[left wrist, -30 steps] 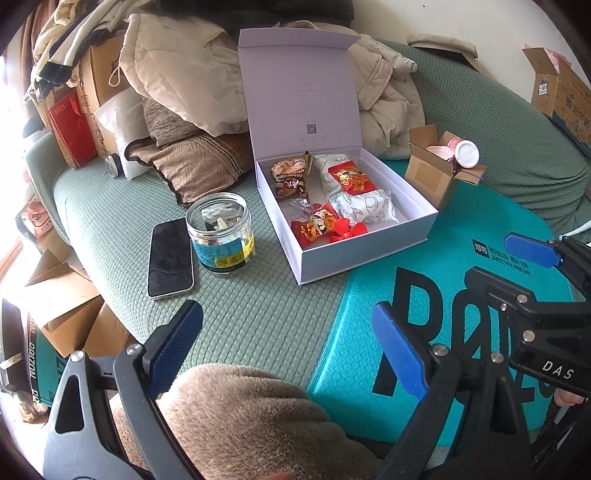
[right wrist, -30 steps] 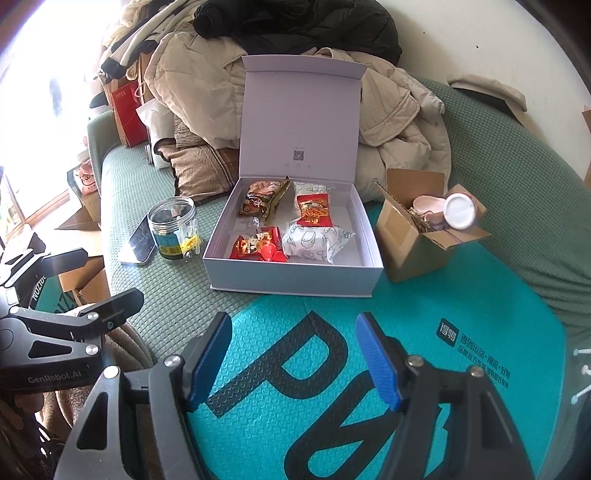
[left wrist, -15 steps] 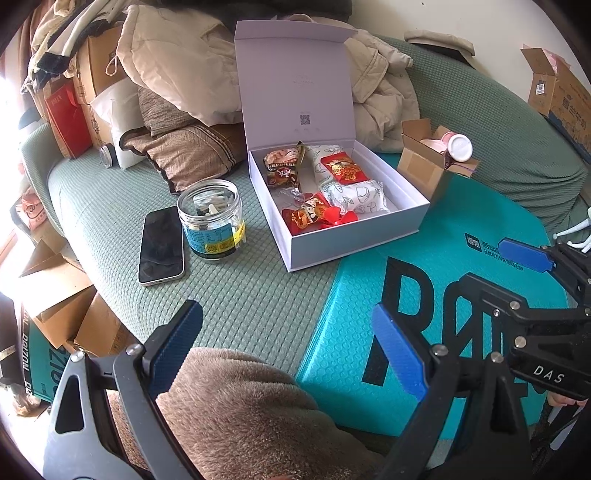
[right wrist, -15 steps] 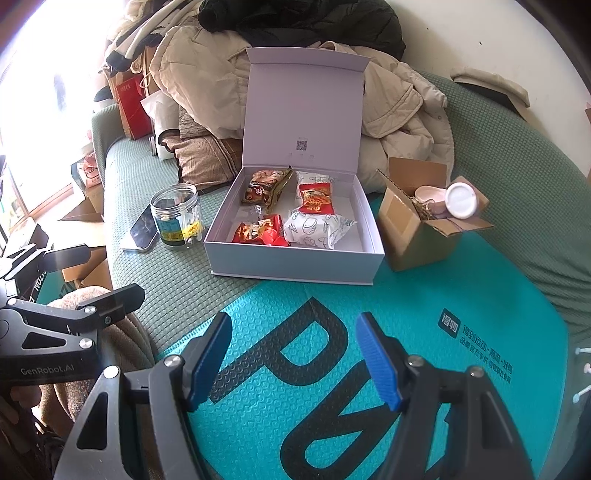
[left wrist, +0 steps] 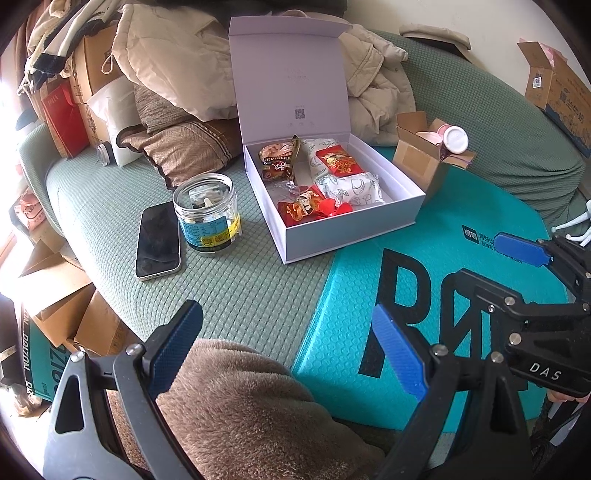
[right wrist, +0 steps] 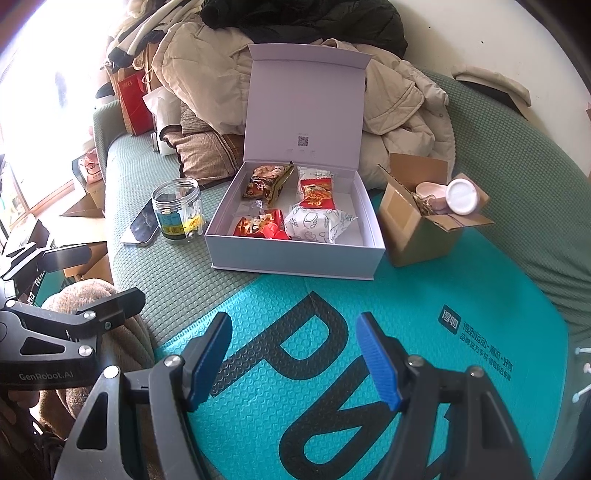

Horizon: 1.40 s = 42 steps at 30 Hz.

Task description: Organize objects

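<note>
I hold my left tool (left wrist: 288,339) and my right tool (right wrist: 293,354) low over the sofa (left wrist: 236,288), both with jaws spread wide and nothing between them. The lavender box (right wrist: 295,254) stands lid-up, straddling the sofa and the teal mat (right wrist: 332,369). Inside lie 4 snack packets that I can make out: a brown one (right wrist: 266,181), a red one (right wrist: 316,194), a white patterned one (right wrist: 317,222) and a red-and-gold one (right wrist: 258,226). A clear jar (left wrist: 206,212) and a phone (left wrist: 158,243) sit just left of the box, and a small cardboard carton (right wrist: 410,225) with a pink bottle (right wrist: 461,195) just right of it.

With packets already boxed and other things loose beside it, this fits either midway through packing or packing finished, so I cannot name the step.

The left view alone shows my fleece-covered knee (left wrist: 243,406) and cardboard boxes (left wrist: 66,314) on the floor; the right view alone shows the black jacket (right wrist: 306,22) atop the coats.
</note>
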Each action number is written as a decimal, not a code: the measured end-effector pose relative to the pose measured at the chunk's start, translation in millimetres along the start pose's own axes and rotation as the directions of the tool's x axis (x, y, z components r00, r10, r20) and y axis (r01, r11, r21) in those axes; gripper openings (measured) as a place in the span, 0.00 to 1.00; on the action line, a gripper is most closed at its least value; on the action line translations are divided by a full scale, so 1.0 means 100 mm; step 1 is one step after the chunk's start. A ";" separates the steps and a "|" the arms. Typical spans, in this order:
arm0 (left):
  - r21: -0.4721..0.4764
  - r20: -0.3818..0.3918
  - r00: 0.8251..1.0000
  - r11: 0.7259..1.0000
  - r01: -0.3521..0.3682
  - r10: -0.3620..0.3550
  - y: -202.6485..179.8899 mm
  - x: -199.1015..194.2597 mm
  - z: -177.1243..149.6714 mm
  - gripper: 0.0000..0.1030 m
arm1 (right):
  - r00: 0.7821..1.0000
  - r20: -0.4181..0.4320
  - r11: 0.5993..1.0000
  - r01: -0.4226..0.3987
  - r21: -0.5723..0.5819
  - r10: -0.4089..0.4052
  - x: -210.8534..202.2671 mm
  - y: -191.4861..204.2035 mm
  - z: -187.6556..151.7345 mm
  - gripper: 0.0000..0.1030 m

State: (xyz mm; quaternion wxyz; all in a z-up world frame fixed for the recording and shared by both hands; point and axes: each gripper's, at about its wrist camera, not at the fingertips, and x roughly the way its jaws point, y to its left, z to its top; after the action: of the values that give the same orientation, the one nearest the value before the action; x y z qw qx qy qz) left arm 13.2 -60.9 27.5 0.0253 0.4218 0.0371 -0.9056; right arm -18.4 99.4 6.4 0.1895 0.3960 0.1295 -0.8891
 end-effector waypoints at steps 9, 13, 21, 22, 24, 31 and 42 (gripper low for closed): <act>0.002 -0.002 1.000 1.000 -0.008 0.008 0.00 -0.01 -0.01 0.90 | 1.000 -0.006 1.000 -0.005 -0.005 0.005 0.01 0.02 0.00 0.69; 0.006 -0.005 1.000 1.000 -0.009 0.009 0.00 -0.01 -0.02 0.90 | 1.000 -0.007 1.000 -0.003 -0.008 0.003 0.02 0.02 0.00 0.69; 0.003 -0.009 1.000 1.000 -0.008 0.008 -0.02 -0.02 -0.02 0.90 | 1.000 -0.009 1.000 -0.004 -0.006 0.004 0.02 0.02 0.00 0.69; 0.005 -0.009 1.000 1.000 -0.009 0.009 -0.02 -0.02 -0.02 0.90 | 1.000 -0.009 1.000 -0.003 -0.007 0.003 0.02 0.02 0.00 0.69; 0.007 -0.010 1.000 1.000 -0.011 0.011 -0.03 -0.02 -0.02 0.90 | 1.000 -0.009 1.000 -0.004 -0.007 0.004 0.03 0.02 0.00 0.69; 0.013 -0.014 1.000 1.000 -0.009 0.009 -0.04 -0.02 -0.03 0.90 | 1.000 -0.015 1.000 -0.003 -0.008 0.003 0.04 0.01 -0.02 0.69; 0.017 -0.026 1.000 1.000 -0.002 0.002 -0.06 0.00 -0.04 0.92 | 1.000 -0.018 1.000 -0.004 -0.005 0.004 0.04 0.02 -0.03 0.69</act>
State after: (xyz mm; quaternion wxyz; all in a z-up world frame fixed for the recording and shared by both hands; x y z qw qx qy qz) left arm 16.4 -54.4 25.2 0.0222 0.4340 0.0295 -0.9002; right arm -18.2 98.2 0.9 0.1912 0.4037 0.1327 -0.8848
